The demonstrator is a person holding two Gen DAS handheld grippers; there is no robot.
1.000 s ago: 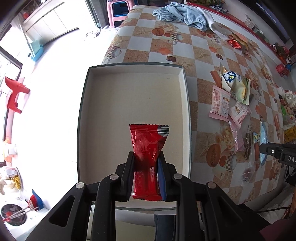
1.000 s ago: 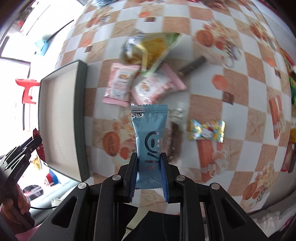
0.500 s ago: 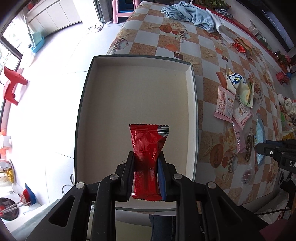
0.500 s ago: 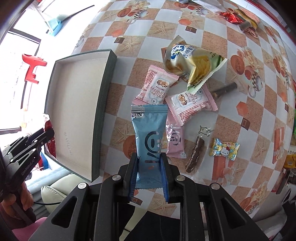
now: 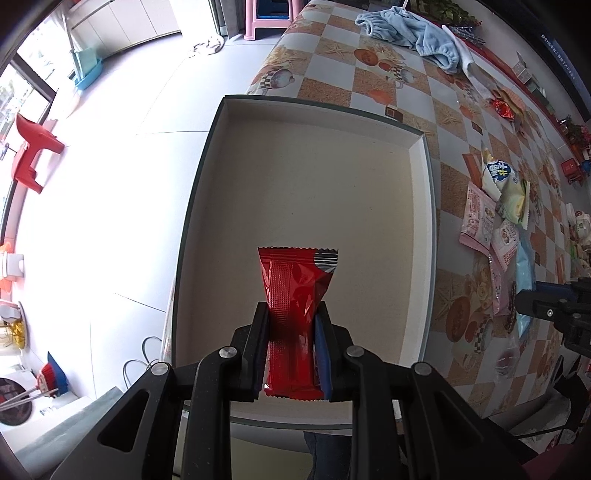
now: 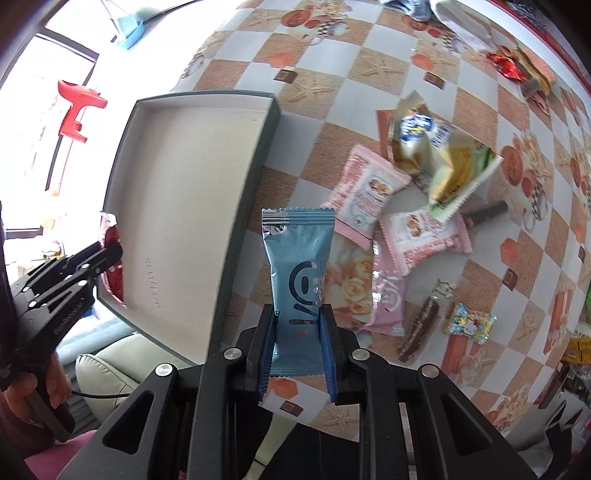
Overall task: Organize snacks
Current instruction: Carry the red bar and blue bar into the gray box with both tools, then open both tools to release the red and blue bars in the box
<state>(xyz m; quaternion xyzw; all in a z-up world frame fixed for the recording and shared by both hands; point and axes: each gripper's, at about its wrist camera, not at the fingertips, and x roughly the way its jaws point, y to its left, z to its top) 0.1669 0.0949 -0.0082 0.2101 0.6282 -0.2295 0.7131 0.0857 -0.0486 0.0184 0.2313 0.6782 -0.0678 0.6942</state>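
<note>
My left gripper (image 5: pixel 291 314) is shut on a red snack packet (image 5: pixel 295 291) and holds it above the near part of a shallow beige box with a dark rim (image 5: pixel 314 177). My right gripper (image 6: pixel 297 314) is shut on a blue snack packet (image 6: pixel 299 254), held above the checkered table just right of the box (image 6: pixel 184 192). The left gripper with its red packet also shows in the right wrist view (image 6: pixel 107 254), at the box's left rim. The right gripper shows at the right edge of the left wrist view (image 5: pixel 532 302).
Loose snacks lie on the table right of the box: pink packets (image 6: pixel 373 188), a yellow-green chip bag (image 6: pixel 443 162), a dark bar (image 6: pixel 419 328), a small colourful candy (image 6: pixel 469 321). A blue cloth (image 5: pixel 417 33) lies at the table's far end. The table edge runs left of the box.
The left gripper has moved further over the box with the red packet. The right gripper has shifted left toward the box with the blue packet, away from the snack pile.
</note>
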